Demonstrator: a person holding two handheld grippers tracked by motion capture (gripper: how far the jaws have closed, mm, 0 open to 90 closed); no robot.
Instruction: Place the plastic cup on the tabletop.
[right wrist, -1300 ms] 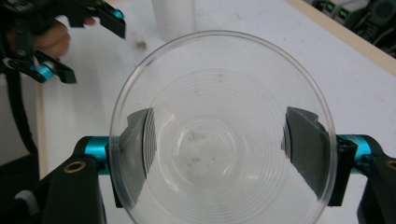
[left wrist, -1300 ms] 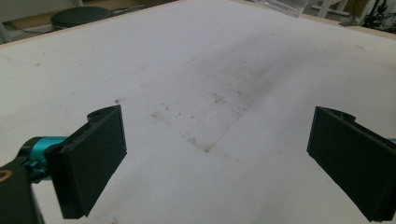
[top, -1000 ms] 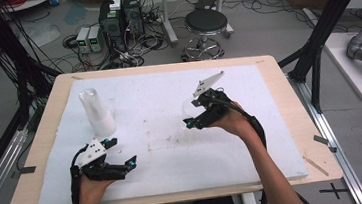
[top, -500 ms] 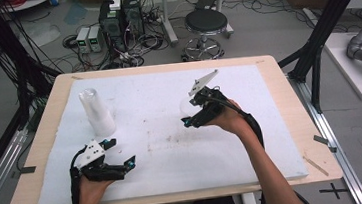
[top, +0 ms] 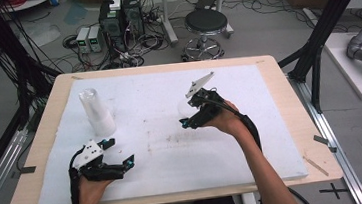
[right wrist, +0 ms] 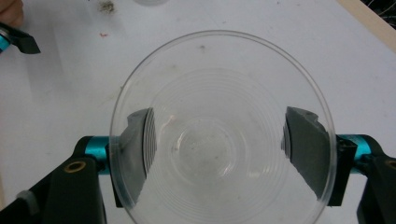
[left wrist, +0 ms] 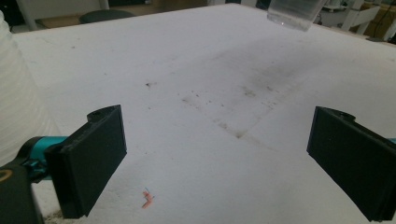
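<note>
Centrally, the right tool [right wrist: 217, 154] pinches a clear cup [right wrist: 219, 130] above the white counter [top: 273, 138], far from every edge. Near the front edge, the left tool [left wrist: 217, 158] rests spread and empty, beside the cup stack [top: 97, 112].

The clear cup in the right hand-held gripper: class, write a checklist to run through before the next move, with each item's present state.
1. Clear cup sits between the right hand-held gripper jaws, mouth facing the camera: ok.
2. Cup raised off the white mat: ok.
3. Cup is empty: ok.
4. Left hand-held gripper is open with nothing between its jaws: ok.
5. Stack of cups stands upright, apart from both grippers: ok.
6. Grip firm enough not to slip: cannot tell.
</note>
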